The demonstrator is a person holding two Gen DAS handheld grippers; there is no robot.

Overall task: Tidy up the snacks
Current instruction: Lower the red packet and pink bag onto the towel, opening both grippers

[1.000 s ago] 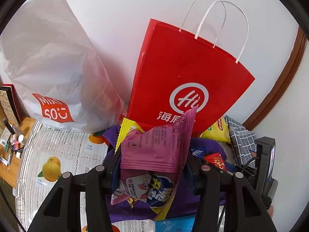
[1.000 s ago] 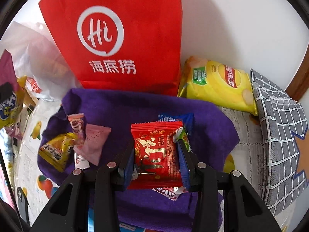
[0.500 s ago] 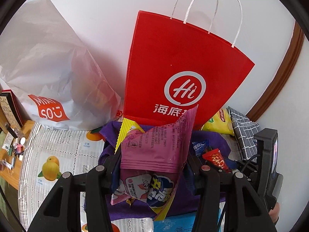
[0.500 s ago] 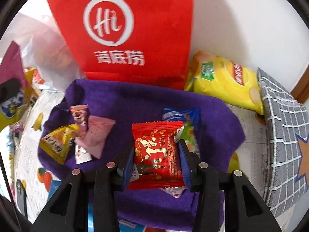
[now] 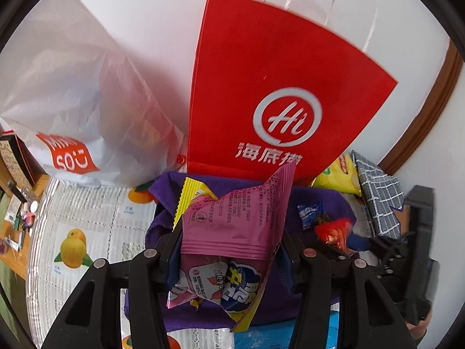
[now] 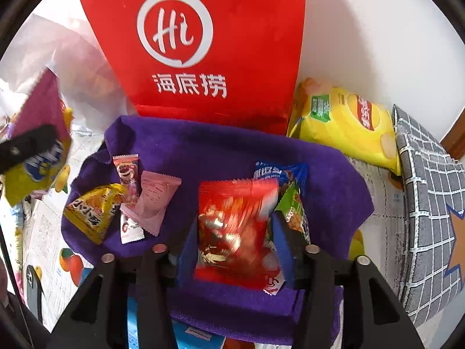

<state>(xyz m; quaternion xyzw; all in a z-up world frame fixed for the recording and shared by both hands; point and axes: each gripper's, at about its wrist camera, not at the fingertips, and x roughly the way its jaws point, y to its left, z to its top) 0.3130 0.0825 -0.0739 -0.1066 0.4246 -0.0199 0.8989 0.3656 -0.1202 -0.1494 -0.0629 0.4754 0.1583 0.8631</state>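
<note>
Your right gripper [image 6: 234, 240] has just been opening its jaws; the red snack packet [image 6: 235, 226] sits blurred between the blue pads, whether it touches them you cannot tell. Your left gripper [image 5: 229, 250] pinches a bundle of snack packets, a pink packet [image 5: 238, 221] foremost. Beyond both lies the purple cloth [image 6: 232, 151], then the red paper bag [image 6: 203, 43].

A red bag [image 6: 203, 43] walls off the top centre of the right wrist frame, a chip bag [image 6: 345, 128] and checked cushion [image 6: 430, 203] blocking the right edge. Open purple cloth [image 6: 221, 151] stretches mid-frame — clear between the left wrapper cluster [image 6: 125, 200] and the red packet [image 6: 235, 226]. In the left wrist frame, a white bag [image 5: 75, 87] fills upper left — the fruit-print mat [image 5: 96, 224] below lies free.
</note>
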